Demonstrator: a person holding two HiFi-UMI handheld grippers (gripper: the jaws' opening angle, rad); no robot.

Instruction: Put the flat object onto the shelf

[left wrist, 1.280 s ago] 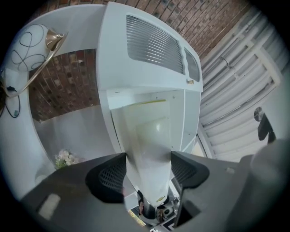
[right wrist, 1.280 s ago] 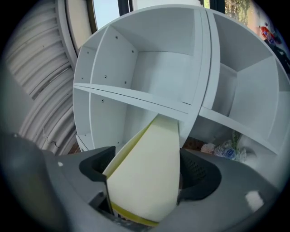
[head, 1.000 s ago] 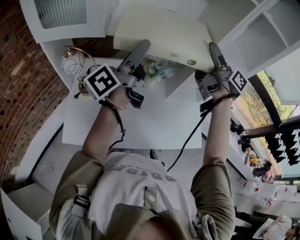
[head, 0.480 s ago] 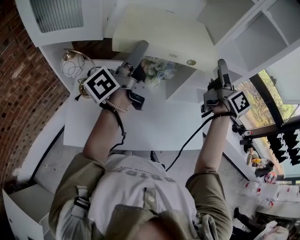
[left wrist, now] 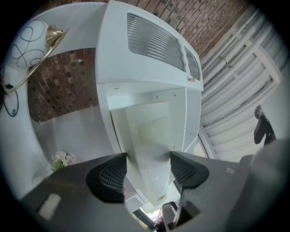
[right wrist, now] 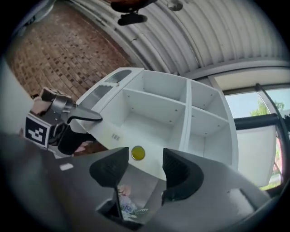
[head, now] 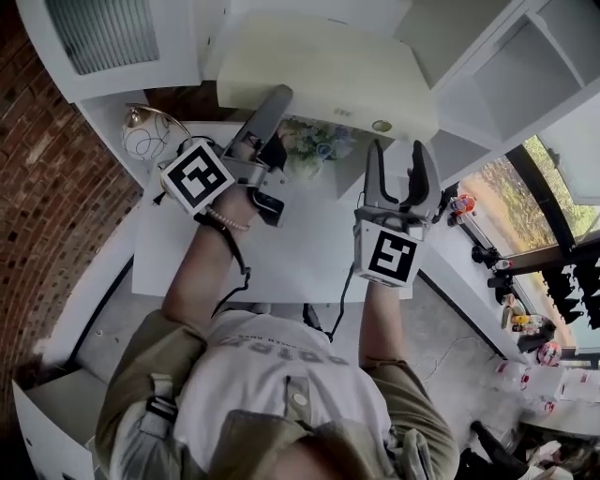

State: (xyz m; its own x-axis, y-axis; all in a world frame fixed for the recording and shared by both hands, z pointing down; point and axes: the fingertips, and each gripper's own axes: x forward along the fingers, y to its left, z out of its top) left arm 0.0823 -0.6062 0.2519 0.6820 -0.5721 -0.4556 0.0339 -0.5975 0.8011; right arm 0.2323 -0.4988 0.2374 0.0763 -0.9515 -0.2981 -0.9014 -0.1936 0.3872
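Observation:
The flat object is a cream board with a small yellow sticker, held up in front of the white shelf unit. My left gripper is shut on the board's left edge, and in the left gripper view the board runs between its pads. My right gripper stands under the board's right part, pointing up at it without touching. Its jaws have just been closing, and in the right gripper view the gripper is open with nothing between its jaws.
A white table lies below with flowers and a round wire lamp on it. A white cabinet with a slatted vent hangs top left beside the brick wall. Open shelf compartments face the right gripper.
The right gripper has let go of the board's right edge, swung left under it and rolled so its marker cube faces the head camera. The left gripper and board barely moved.

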